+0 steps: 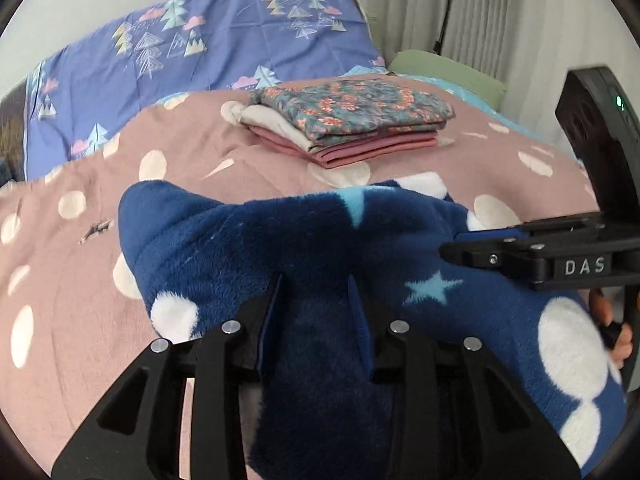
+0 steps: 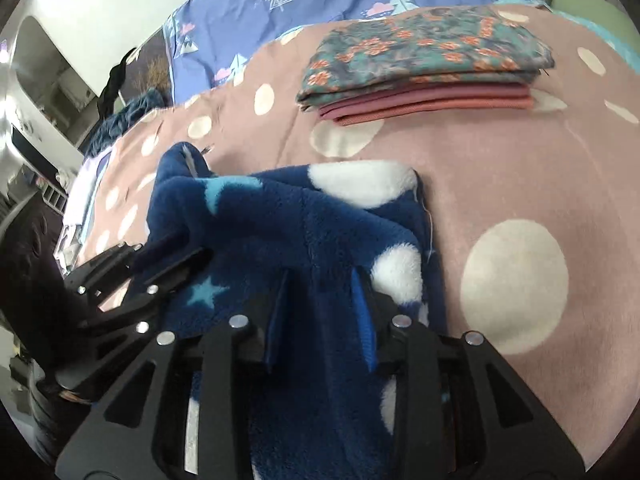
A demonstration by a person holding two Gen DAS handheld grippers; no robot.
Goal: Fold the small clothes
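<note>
A dark blue fleece garment with white dots and pale blue stars lies bunched on the pink dotted bedspread. My left gripper is shut on a fold of the fleece. My right gripper is shut on another part of the same fleece. The right gripper also shows in the left wrist view, at the fleece's right edge. The left gripper shows in the right wrist view, at the fleece's left side.
A stack of folded clothes, floral on top and pink below, sits farther back on the bed; it also shows in the right wrist view. A blue tree-print pillow lies behind it. Curtains hang at the right.
</note>
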